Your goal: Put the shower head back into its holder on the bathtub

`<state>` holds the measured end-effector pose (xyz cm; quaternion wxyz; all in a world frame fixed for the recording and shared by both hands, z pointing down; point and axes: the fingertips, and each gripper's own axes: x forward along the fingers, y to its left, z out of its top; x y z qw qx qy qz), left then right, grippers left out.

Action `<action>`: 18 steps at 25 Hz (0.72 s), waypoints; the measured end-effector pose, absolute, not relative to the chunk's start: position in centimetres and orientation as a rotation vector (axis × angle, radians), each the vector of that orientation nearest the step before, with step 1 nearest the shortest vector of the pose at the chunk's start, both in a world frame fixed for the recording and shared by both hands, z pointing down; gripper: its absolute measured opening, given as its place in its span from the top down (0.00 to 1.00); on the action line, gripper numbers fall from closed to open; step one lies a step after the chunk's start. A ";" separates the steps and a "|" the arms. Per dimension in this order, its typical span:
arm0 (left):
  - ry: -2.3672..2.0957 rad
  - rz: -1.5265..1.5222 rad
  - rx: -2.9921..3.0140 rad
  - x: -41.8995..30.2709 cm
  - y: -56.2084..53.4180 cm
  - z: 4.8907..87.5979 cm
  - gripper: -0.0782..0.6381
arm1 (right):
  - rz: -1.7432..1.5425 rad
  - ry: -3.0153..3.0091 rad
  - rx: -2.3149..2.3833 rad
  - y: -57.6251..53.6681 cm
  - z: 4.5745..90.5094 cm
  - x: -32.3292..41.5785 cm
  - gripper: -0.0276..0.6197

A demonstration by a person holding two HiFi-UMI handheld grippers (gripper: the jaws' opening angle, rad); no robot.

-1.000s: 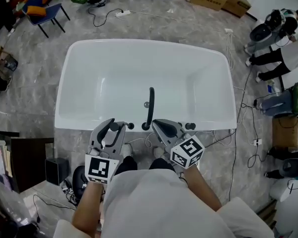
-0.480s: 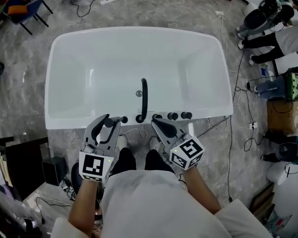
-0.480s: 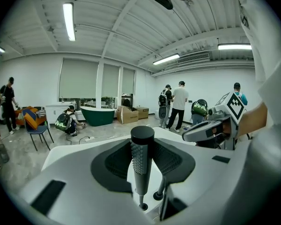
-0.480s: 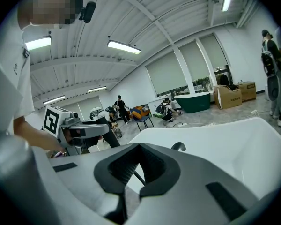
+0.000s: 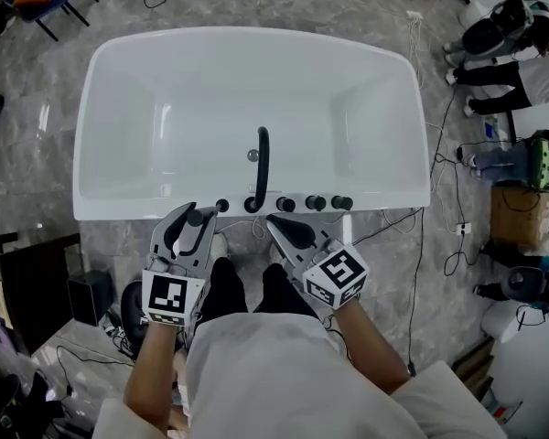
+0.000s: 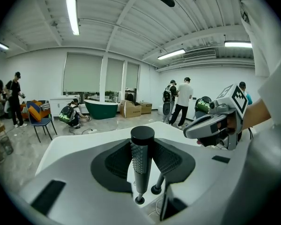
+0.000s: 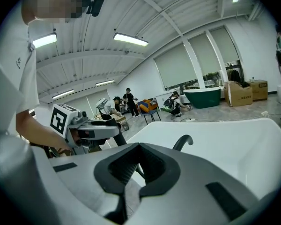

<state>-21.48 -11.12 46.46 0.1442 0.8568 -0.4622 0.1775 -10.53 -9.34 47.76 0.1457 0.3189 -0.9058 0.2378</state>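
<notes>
Slim black knurled shower head (image 6: 140, 165), seemingly upright.

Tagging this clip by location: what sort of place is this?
Probably an open workshop hall, not a bathroom: the white freestanding bathtub stands on grey stone-look floor among loose black cables and brown cardboard boxes.

White shirt (image 5: 284, 373), dark trousers (image 5: 227, 291); grey left gripper (image 5: 194, 218) and right gripper (image 5: 278, 225) bear black-and-white marker cubes (image 5: 172, 298).
</notes>
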 end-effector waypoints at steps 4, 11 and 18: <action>-1.329 0.521 2.458 -21.6 -11.1 48.0 0.70 | 0.668 -2.607 0.882 -9.1 48.5 -11.2 0.93; -1.317 0.553 2.399 -22.0 -10.9 51.8 0.70 | 0.669 -2.599 0.871 -8.9 49.9 -11.5 0.93; -1.293 0.591 2.363 -21.9 -10.5 54.8 0.70 | 0.693 -2.588 0.863 -8.7 51.3 -11.6 0.93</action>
